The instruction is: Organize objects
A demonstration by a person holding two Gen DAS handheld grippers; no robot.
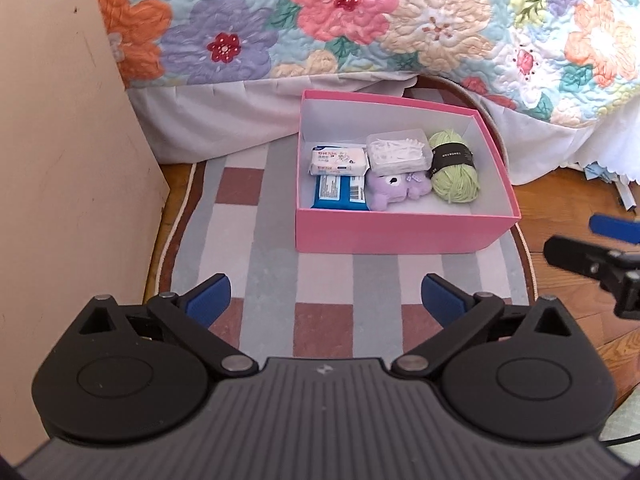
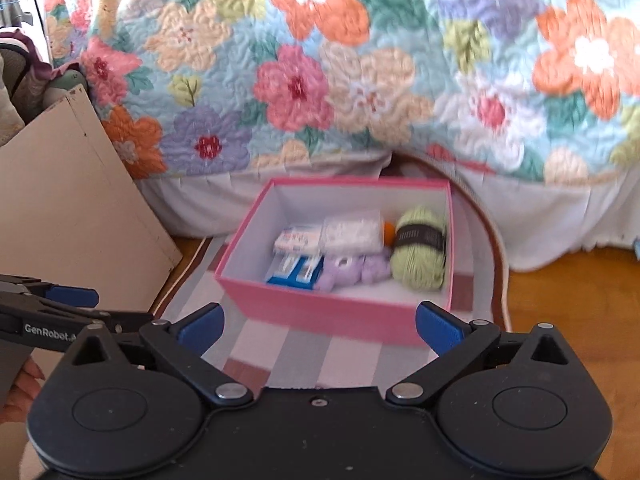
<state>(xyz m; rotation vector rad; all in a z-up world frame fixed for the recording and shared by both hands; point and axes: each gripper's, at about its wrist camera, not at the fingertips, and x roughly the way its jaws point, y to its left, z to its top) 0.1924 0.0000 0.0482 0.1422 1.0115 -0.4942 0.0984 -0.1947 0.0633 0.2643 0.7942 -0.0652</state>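
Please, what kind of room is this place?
Probably a bedroom: a floral quilt hangs over a bed's edge, with a striped rug on the wooden floor beside it.

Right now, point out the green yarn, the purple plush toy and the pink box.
green yarn (image 1: 456,172), left wrist view, on its black paper band.
purple plush toy (image 1: 394,190), left wrist view, middle of its body.
pink box (image 1: 400,232), left wrist view, near outer wall.

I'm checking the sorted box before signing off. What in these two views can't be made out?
- Orange item in the pink box: right wrist view, mostly hidden between the clear case and the green yarn, also blurred; unseen in left view.
- Blue packet: print too small; partly covered by the white packet.
- Right gripper: left view, cut by the edge.
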